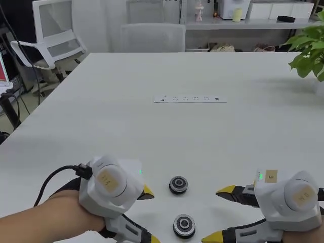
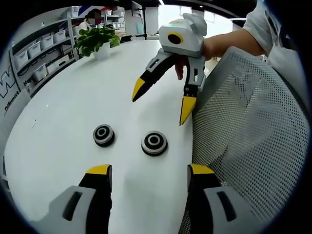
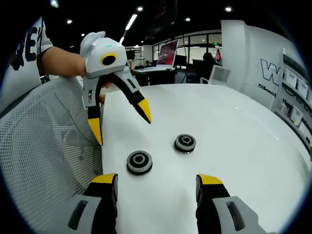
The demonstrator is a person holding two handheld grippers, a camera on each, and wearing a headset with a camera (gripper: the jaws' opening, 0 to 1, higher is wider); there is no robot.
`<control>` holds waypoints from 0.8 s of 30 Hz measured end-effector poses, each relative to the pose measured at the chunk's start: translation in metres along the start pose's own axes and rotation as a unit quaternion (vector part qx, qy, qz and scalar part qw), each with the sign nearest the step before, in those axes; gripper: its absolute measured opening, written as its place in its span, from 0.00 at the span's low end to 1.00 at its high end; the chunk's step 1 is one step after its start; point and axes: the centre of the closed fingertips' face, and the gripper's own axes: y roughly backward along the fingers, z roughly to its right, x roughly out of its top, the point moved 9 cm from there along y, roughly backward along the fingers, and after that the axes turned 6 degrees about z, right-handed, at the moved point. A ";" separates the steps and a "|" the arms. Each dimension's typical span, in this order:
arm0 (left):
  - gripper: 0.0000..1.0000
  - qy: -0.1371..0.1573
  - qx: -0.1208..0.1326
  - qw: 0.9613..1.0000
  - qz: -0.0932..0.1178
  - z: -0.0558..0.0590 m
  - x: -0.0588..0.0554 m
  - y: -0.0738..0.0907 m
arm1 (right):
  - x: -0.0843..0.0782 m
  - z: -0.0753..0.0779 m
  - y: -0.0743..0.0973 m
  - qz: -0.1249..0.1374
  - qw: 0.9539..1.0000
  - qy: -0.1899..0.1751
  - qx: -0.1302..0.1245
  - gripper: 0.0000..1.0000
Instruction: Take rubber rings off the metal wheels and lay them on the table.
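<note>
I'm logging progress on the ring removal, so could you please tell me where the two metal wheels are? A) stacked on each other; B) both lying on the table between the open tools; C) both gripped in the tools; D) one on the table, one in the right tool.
B: the far wheel and the near wheel lie apart on the table, between the open left tool and right tool, touched by neither.

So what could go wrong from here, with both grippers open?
The near wheel lies close to the table edge; a nudge might push it off. It and the far wheel lie loose, so pulling a ring with one gripper may only drag the wheel. The left gripper and right gripper face each other across the wheels and could collide.
</note>
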 end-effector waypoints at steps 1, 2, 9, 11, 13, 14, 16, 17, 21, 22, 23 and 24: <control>0.59 0.001 -0.001 1.000 0.000 0.000 0.000 0.000 | 0.000 0.000 0.000 0.000 1.000 0.000 0.001 0.63; 0.58 0.001 -0.001 1.000 0.001 0.000 0.000 -0.001 | 0.000 0.000 -0.001 0.000 1.000 0.000 0.001 0.62; 0.55 0.003 -0.005 1.000 0.000 0.000 0.000 -0.004 | -0.003 -0.001 -0.005 -0.003 1.000 0.002 0.008 0.60; 0.55 0.004 -0.006 1.000 0.001 0.000 0.000 -0.005 | -0.003 -0.002 -0.005 -0.003 1.000 0.001 0.009 0.60; 0.54 0.005 -0.008 1.000 0.000 0.000 0.000 -0.007 | -0.004 -0.002 -0.006 -0.004 1.000 0.000 0.010 0.59; 0.53 0.005 -0.009 1.000 0.000 0.000 0.000 -0.008 | -0.005 -0.001 -0.006 -0.005 1.000 0.000 0.010 0.58; 0.52 0.006 -0.011 1.000 0.002 0.000 0.001 -0.009 | -0.006 -0.001 -0.007 -0.006 1.000 0.000 0.010 0.57; 0.51 0.007 -0.012 1.000 0.003 0.000 0.001 -0.010 | -0.006 -0.001 -0.007 -0.006 1.000 -0.002 0.011 0.57; 0.49 0.008 -0.016 1.000 0.003 0.000 0.002 -0.013 | -0.007 -0.002 -0.008 -0.007 1.000 -0.002 0.013 0.56; 0.48 0.008 -0.017 1.000 0.004 0.000 0.003 -0.014 | -0.008 -0.002 -0.009 -0.007 1.000 -0.002 0.014 0.56; 0.48 0.008 -0.017 1.000 0.006 0.000 0.004 -0.014 | -0.008 -0.002 -0.009 -0.007 1.000 -0.002 0.014 0.56; 0.48 0.009 -0.018 1.000 0.008 0.000 0.004 -0.015 | -0.008 -0.002 -0.009 -0.007 1.000 -0.002 0.014 0.56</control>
